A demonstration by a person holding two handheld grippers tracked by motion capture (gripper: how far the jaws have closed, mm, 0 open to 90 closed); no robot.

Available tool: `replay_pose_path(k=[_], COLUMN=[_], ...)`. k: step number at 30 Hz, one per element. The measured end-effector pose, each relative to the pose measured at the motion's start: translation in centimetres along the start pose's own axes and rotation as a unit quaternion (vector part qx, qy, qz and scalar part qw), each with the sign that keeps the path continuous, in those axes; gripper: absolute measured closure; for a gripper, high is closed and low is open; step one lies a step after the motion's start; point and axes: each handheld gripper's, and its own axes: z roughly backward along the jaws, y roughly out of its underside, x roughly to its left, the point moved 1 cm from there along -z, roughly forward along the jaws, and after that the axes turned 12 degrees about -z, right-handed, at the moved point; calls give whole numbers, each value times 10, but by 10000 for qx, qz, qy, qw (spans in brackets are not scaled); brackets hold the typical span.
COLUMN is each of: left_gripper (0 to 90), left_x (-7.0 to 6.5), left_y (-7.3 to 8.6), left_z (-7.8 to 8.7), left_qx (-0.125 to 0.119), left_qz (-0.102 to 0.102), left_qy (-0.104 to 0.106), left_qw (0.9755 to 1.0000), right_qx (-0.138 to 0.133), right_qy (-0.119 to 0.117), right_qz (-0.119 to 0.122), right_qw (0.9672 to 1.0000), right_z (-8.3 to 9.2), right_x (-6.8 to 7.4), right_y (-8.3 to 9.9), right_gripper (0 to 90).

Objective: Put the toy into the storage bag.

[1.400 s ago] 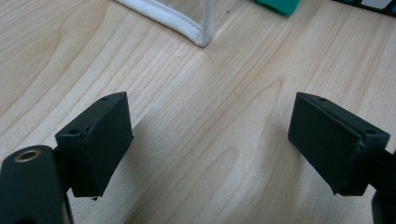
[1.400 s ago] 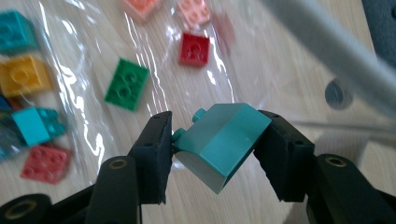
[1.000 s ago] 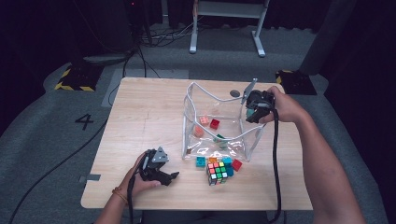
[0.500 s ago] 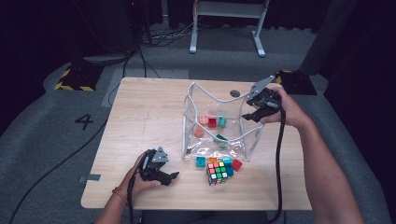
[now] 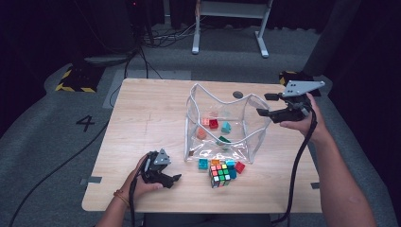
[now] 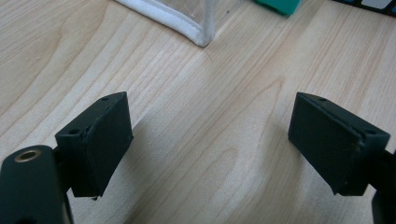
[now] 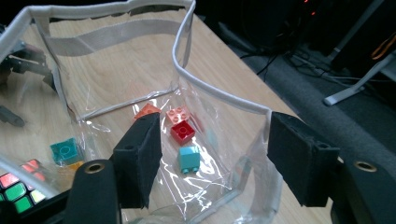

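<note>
Bare wood left of the clear bag [image 5: 222, 125], blocks and puzzle cube [image 5: 220, 174] crowding its front

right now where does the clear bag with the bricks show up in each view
High view: the clear bag stands mid-table, open-topped, between both grippers.
Left gripper view: its white-edged bottom corner sits at the top edge, beyond the open jaws.
Right gripper view: its near wall stands just past the open jaws.
Shared landmark: the white trim along its edges.

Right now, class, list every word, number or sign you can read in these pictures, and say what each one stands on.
"4": a black numeral on the grey floor left of the table.
Yellow and black hazard stripes, no words, on a floor plate beyond it.
Nothing else readable: the puzzle cube and bricks carry no lettering.
</note>
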Motion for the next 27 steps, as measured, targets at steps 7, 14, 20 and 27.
replay_pose_path(k=[7, 14, 20, 27], left_gripper=[137, 137, 137, 138], left_x=[0, 0, 0, 0], left_y=[0, 0, 0, 0], left_z=[0, 0, 0, 0], left_qx=[-1, 4, 6, 2], left_qz=[-1, -7, -11, 18], left_qy=[0, 0, -12, -40], left_qw=[10000, 10000, 10000, 10000], right_qx=[-271, -526, -408, -187], right_qy=[81, 282, 261, 9], right_qz=[-175, -391, -434, -692], right_qw=[9994, 9974, 9979, 9974], right_z=[23, 49, 49, 29], right_x=[8, 12, 22, 40], right_y=[14, 48, 79, 127], right_gripper=[350, 350, 369, 408])
